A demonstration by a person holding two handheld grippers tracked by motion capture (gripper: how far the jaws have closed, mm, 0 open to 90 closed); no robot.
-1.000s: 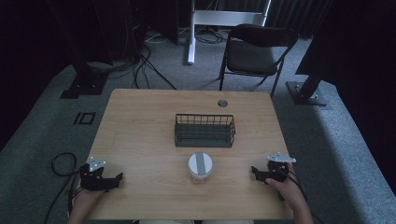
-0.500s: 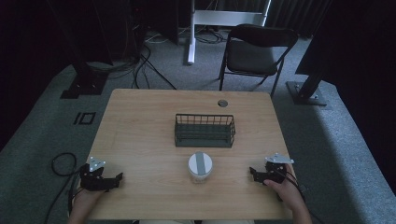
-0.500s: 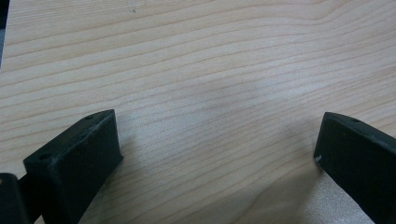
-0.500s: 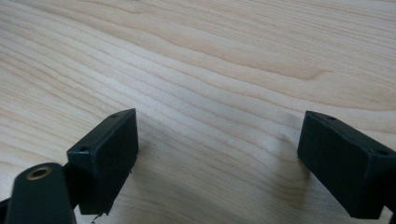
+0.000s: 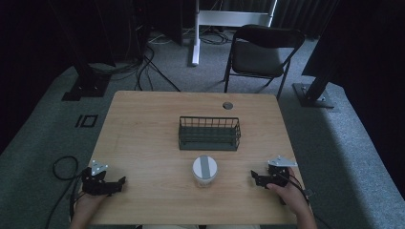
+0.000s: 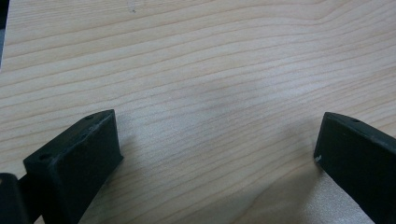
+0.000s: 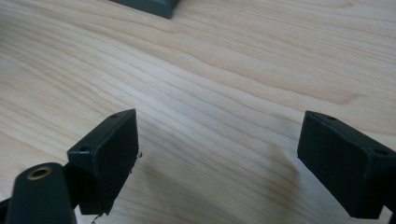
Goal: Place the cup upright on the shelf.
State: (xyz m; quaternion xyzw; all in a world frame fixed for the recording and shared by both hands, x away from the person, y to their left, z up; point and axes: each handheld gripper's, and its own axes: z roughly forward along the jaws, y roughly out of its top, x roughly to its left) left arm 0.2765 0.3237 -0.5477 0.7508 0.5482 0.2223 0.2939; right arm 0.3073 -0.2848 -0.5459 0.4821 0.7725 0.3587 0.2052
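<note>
A dark wire basket (image 5: 209,134) stands on the middle of the wooden table (image 5: 143,138). In front of it sits a clear jar with a white lid (image 5: 205,170). My left gripper (image 5: 121,182) rests at the table's near left corner, held by a hand, open over bare wood (image 6: 215,135). My right gripper (image 5: 254,177) lies at the near right, open, pointing left toward the jar with a gap between them. In the right gripper view the jaws stand wide apart over bare wood (image 7: 217,144), and a corner of the basket (image 7: 144,6) shows at the top.
A round cable hole (image 5: 228,105) sits near the table's far edge. Behind the table stand a black folding chair (image 5: 261,53) and dark stand bases (image 5: 315,93) on grey carpet. A cable (image 5: 59,167) loops on the floor at the left.
My right gripper has shifted slightly left toward the jar. The left gripper, the jar and the basket have stayed in place.
</note>
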